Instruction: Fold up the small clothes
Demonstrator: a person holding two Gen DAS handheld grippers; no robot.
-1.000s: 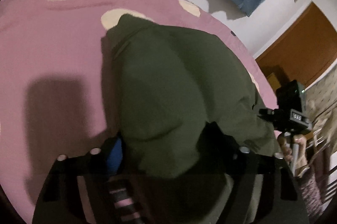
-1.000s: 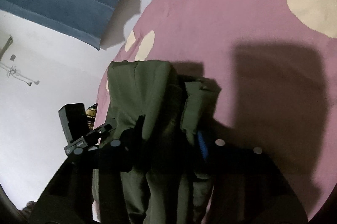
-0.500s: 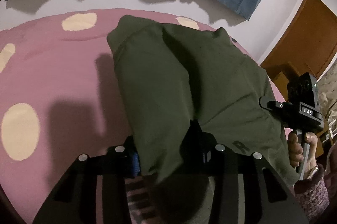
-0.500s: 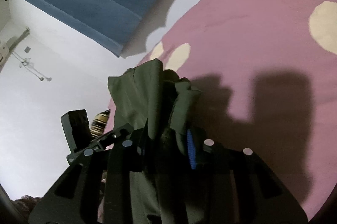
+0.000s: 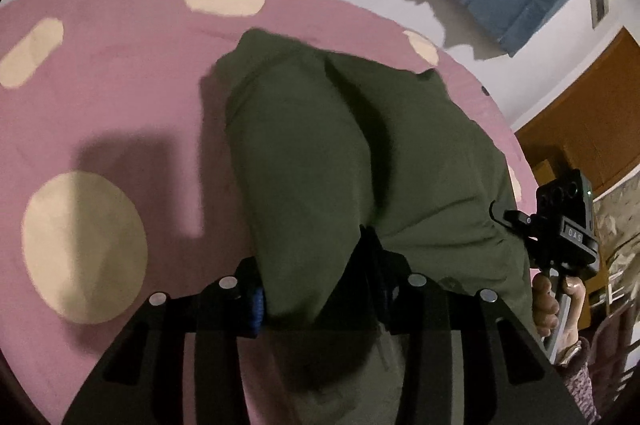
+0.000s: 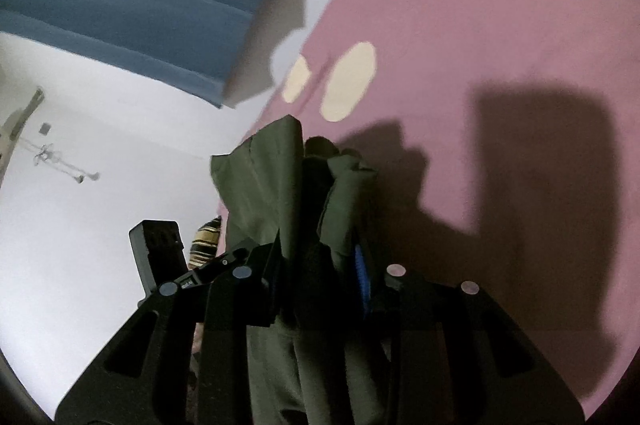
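We see the left gripper and right gripper, each clamped on the green garment above the pink sheet.

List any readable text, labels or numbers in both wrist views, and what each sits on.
"DAS": on a small plate on the right gripper, seen in the left wrist view.
Small white label on the left gripper, in the right wrist view: too small and blurred to read.
Nothing readable on the green garment or the pink bedspread.
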